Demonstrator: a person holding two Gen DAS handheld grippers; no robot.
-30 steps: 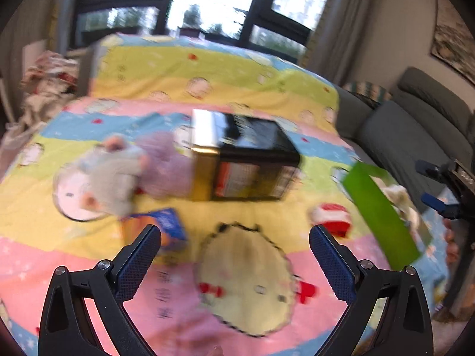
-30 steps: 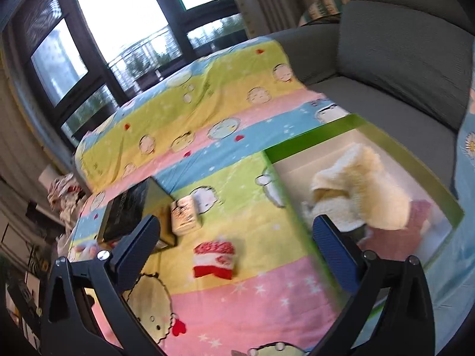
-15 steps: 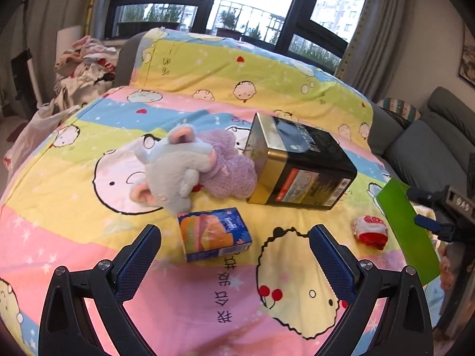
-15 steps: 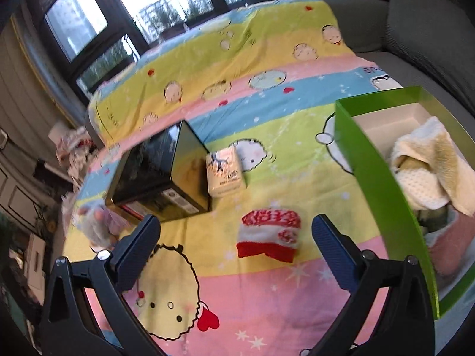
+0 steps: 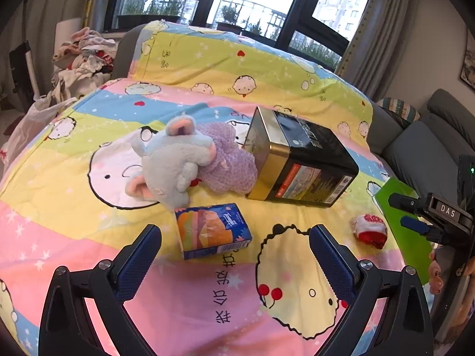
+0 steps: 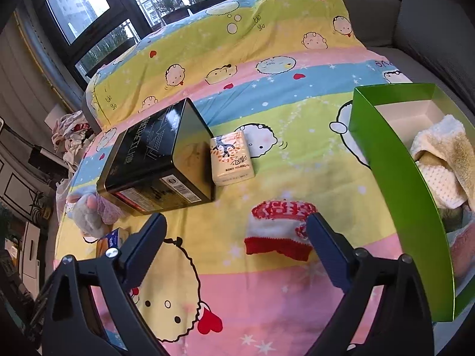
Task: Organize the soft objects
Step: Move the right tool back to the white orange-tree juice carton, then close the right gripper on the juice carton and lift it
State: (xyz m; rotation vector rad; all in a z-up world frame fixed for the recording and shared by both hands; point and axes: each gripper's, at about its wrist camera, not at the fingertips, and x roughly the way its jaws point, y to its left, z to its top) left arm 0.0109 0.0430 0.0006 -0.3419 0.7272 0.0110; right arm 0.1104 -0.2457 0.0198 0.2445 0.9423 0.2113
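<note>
Lying in the green box [image 6: 394,160] right of the right gripper [image 6: 234,237], a cream towel [image 6: 442,160] looks already sorted. Its jaws, spread and just narrowing slightly, frame the red-and-white sock [image 6: 279,231] without pinching it; the left gripper [image 5: 234,255] gapes empty, the plush toy [image 5: 172,163] beyond it waiting.

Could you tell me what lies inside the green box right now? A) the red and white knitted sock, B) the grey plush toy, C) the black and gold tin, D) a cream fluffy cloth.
D: in the right wrist view a cream fluffy cloth lies inside the green box, while the sock, plush toy and tin lie outside it on the blanket.
</note>
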